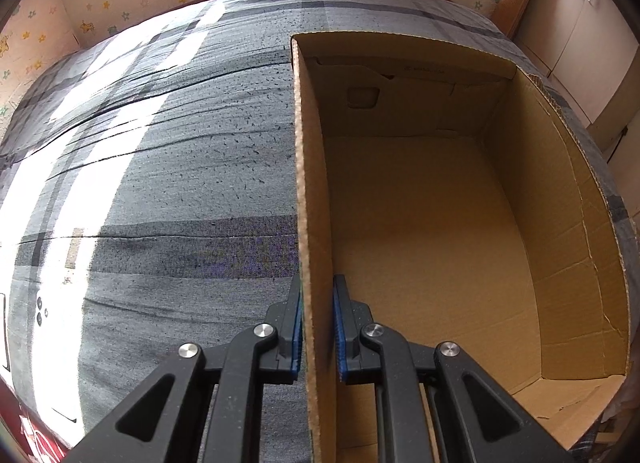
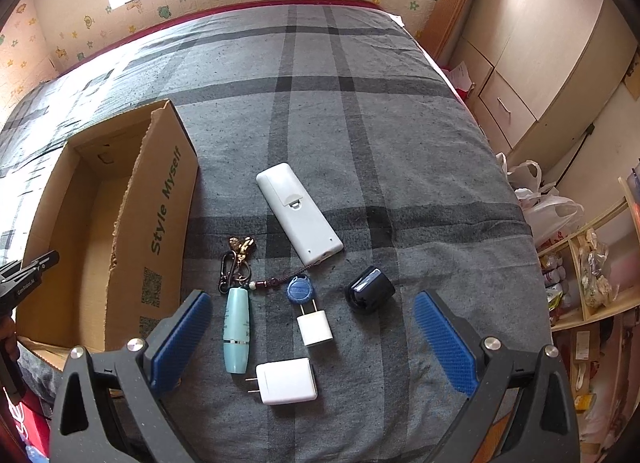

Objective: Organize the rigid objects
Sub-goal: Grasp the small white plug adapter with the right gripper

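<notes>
My left gripper point(image 1: 317, 327) is clamped on the near side wall of the open cardboard box point(image 1: 420, 203), one blue pad outside, one inside. In that view the box fills the right half of the frame, its long axis running from the bottom edge up toward the far wall, and its floor is bare.

My right gripper point(image 2: 312, 339) hangs wide open, holding nothing, over a cluster of small items in the lower centre of its frame. A white remote point(image 2: 299, 213) lies back-side up, slanting from upper left to lower right. A pale blue tube point(image 2: 237, 331) lies nearly vertical in the frame, a keyring point(image 2: 236, 263) at its top end. A small white plug point(image 2: 314, 327) points its prongs up-frame, toward a round blue tag point(image 2: 298, 290). A larger white charger point(image 2: 287, 381) points its prongs left. A black cap-like object point(image 2: 370, 289) sits to the right.

Everything rests on a grey plaid bedspread point(image 2: 360, 123). Open cloth stretches beyond the remote; wardrobes and cluttered shelves stand off the bed's right edge.
</notes>
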Demonstrator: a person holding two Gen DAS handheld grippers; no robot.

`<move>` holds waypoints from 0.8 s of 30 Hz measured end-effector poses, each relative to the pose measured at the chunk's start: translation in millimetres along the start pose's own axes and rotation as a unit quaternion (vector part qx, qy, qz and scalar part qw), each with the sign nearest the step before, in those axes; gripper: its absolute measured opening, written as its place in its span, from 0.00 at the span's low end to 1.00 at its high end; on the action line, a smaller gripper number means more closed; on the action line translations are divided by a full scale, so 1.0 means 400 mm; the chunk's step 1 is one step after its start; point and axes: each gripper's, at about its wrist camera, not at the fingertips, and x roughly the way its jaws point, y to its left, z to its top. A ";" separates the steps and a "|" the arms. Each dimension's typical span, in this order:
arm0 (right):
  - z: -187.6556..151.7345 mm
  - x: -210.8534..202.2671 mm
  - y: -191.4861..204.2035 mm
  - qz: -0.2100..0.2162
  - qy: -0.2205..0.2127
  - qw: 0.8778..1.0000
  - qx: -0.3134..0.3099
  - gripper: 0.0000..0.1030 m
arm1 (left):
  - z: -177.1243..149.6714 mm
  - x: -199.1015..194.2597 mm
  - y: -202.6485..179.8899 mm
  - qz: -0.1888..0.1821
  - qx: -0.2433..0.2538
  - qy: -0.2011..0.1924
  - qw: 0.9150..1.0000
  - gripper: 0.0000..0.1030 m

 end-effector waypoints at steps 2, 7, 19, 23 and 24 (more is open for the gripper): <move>-0.006 0.026 -0.003 -0.006 0.005 1.000 -0.003 1.00 | -0.001 0.000 0.001 -0.001 -0.001 0.000 1.000 0.13; -0.033 0.107 -0.013 0.002 0.036 0.999 0.006 1.00 | 0.000 0.002 0.005 -0.003 -0.002 0.002 1.000 0.13; -0.088 0.262 -0.034 0.002 0.082 0.996 0.026 0.96 | 0.008 0.011 0.001 0.001 0.001 0.006 1.000 0.13; -0.096 0.287 -0.036 -0.005 0.087 0.996 0.030 0.95 | 0.006 0.012 -0.004 0.011 0.008 0.006 1.000 0.13; -0.098 0.291 -0.036 -0.007 0.089 0.996 0.030 0.94 | 0.006 0.012 -0.008 0.013 0.010 0.006 1.000 0.13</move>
